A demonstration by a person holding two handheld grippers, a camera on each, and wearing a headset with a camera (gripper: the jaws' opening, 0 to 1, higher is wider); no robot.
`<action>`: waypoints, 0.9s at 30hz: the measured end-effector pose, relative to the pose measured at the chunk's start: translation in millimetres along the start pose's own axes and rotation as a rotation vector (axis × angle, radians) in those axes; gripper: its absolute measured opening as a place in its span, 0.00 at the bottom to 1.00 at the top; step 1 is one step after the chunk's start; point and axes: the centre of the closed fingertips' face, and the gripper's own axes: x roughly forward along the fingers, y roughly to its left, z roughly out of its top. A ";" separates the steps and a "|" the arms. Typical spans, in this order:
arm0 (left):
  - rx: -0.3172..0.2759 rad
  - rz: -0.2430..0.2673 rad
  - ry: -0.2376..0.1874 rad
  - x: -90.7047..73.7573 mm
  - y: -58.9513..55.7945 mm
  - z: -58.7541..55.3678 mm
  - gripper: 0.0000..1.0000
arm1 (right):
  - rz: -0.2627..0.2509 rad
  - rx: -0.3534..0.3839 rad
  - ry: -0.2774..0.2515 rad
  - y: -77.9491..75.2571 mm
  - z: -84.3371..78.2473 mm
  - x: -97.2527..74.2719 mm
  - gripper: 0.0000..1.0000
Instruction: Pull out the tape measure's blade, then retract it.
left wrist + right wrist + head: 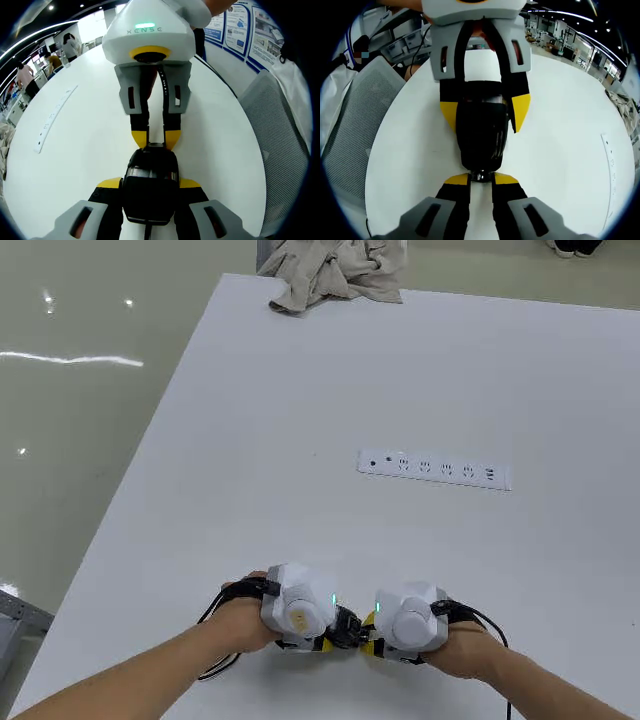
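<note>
A black tape measure [347,628] sits between the two grippers, just above the white table's [330,390] front edge. In the left gripper view my left gripper [150,183] is shut on the tape measure's body [150,192], yellow fingertips on both sides. The right gripper [156,139] comes in from the top and meets the case's front end. In the right gripper view my right gripper [481,178] is shut on the small blade hook [481,175] at the case's [482,132] mouth. No length of blade is drawn out. The grippers face each other, left gripper [335,628] and right gripper [368,636].
A white power strip [433,469] lies mid-table, beyond the grippers. A crumpled beige cloth [335,270] sits at the far edge. A grey mesh chair [280,125] stands beside the table. Cables trail from both grippers toward the person.
</note>
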 end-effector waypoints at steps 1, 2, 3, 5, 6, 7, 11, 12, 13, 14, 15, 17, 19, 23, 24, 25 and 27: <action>0.000 -0.002 -0.001 -0.4 -0.2 0.5 0.37 | 0.001 0.002 0.000 0.0 0.0 0.0 0.16; 0.002 -0.002 0.001 -0.5 -0.4 0.5 0.37 | 0.001 0.003 0.000 -0.4 -0.6 0.6 0.16; 0.009 -0.003 0.001 -0.6 -0.3 1.3 0.37 | 0.002 0.004 0.001 -0.6 -0.8 0.8 0.16; 0.010 -0.004 0.003 -0.1 -0.4 0.4 0.37 | 0.001 0.001 0.003 -0.8 -1.0 0.8 0.16; 0.011 -0.005 0.006 0.2 -0.3 0.0 0.36 | 0.002 -0.001 0.005 0.0 -0.6 0.3 0.16; 0.013 -0.006 0.009 0.5 -0.4 -0.6 0.36 | 0.002 -0.004 0.006 0.2 -0.5 0.2 0.16; 0.026 -0.003 0.017 -0.5 -1.1 -0.3 0.36 | 0.003 -0.021 0.009 0.5 -1.0 0.2 0.15; 0.028 -0.001 0.018 -0.7 -1.3 -0.4 0.36 | 0.003 -0.022 0.010 0.5 -1.0 0.2 0.15; 0.026 0.001 0.018 -0.7 -1.2 -0.5 0.36 | 0.002 -0.022 0.011 0.5 -1.1 0.3 0.15; 0.025 0.002 0.019 -0.8 -1.3 -0.6 0.36 | 0.002 -0.026 0.014 0.5 -1.2 0.4 0.15; 0.027 0.003 0.020 -0.7 -1.0 -0.7 0.36 | 0.002 -0.033 0.016 0.5 -1.4 0.4 0.15; 0.026 0.007 0.024 -0.4 -0.9 -1.4 0.36 | 0.000 -0.031 0.015 0.7 -1.3 -0.3 0.15; 0.025 0.009 0.027 -0.4 -1.0 -1.1 0.35 | 0.000 -0.033 0.013 0.4 -1.9 -1.1 0.14; 0.015 0.018 0.031 -0.5 -0.4 -1.0 0.35 | -0.004 -0.032 0.011 -0.9 -4.5 -1.6 0.14; 0.012 0.019 0.030 -0.5 -0.4 -1.0 0.35 | -0.005 -0.027 0.009 -0.9 -4.6 -2.2 0.14; 0.011 0.019 0.029 -0.3 -0.2 -1.2 0.35 | -0.006 -0.027 0.008 -0.7 -5.1 -2.9 0.14; 0.011 0.017 0.029 -0.2 0.0 -1.3 0.35 | -0.007 -0.026 0.007 -0.7 -6.6 -4.6 0.14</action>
